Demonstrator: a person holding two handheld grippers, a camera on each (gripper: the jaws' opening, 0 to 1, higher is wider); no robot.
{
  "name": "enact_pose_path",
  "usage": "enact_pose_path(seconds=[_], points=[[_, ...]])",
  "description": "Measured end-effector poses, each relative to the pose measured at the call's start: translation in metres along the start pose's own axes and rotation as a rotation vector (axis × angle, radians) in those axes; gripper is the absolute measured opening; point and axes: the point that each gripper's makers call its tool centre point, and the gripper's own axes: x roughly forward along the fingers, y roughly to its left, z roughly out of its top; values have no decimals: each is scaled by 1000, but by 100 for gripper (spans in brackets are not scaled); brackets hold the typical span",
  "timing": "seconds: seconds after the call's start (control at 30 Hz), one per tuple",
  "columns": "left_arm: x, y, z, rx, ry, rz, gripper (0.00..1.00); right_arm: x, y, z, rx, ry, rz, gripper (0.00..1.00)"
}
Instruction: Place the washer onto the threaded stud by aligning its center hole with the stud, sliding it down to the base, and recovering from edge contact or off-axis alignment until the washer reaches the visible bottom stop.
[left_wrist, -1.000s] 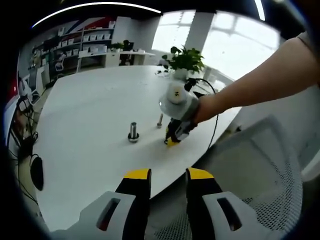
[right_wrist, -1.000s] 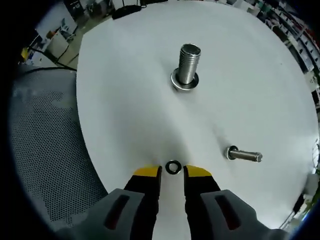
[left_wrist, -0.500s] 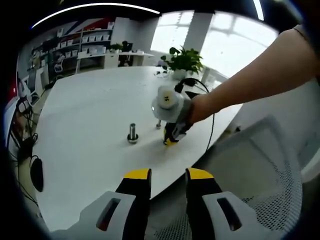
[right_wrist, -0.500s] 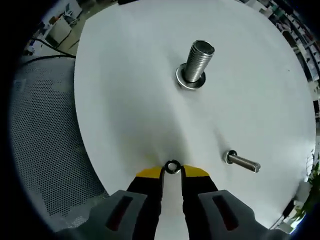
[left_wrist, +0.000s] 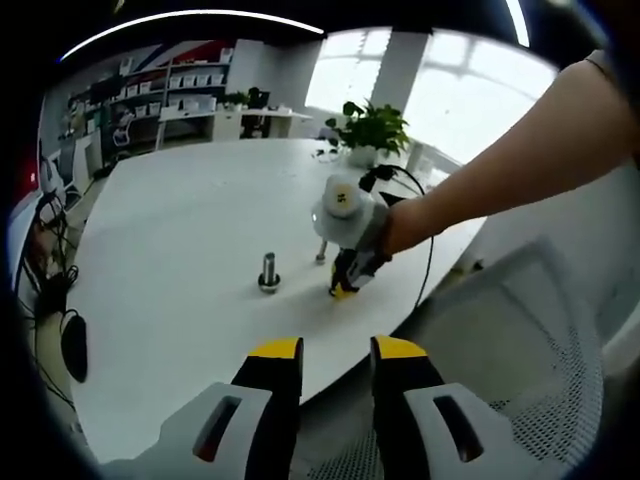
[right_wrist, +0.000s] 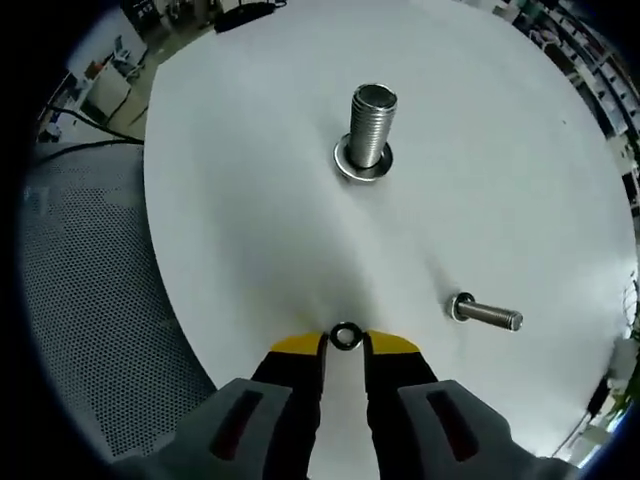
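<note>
right gripper (right_wrist: 345, 343) now pinching washer (right_wrist: 345, 335) at table (right_wrist: 250, 180) edge, jaws closed in since 1 s ago | stud (right_wrist: 366, 130) upright at 12 o'clock, well apart | left gripper (left_wrist: 336, 352) spread, idle | next: lift

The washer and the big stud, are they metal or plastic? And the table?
The washer looks like metal: a small silvery-grey ring with a dull shine, sitting between the tips of the right claw. The stud also looks like metal, steel perhaps, with bright glints on its threads. The table is smooth matte white; its material is unclear, maybe laminate.
</note>
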Motion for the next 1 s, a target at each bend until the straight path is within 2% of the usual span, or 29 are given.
enact_pose_path(seconds=[0.23, 0.67, 0.73, 0.77, 1.0], points=[[0, 0, 0, 3, -1, 2, 25, 1, 0, 1, -20, 28, -13, 16], [0, 2, 0, 2, 4, 11, 25, 1, 0, 2, 41, 89, -44, 15], [0, 2, 0, 1, 4, 12, 25, 2, -2, 1, 63, 86, -40, 15], [0, 2, 0, 1, 5, 12, 25, 1, -2, 1, 106, 69, -32, 15], [0, 2, -1, 0, 8, 12, 25, 0, -2, 1, 111, 27, -33, 14]])
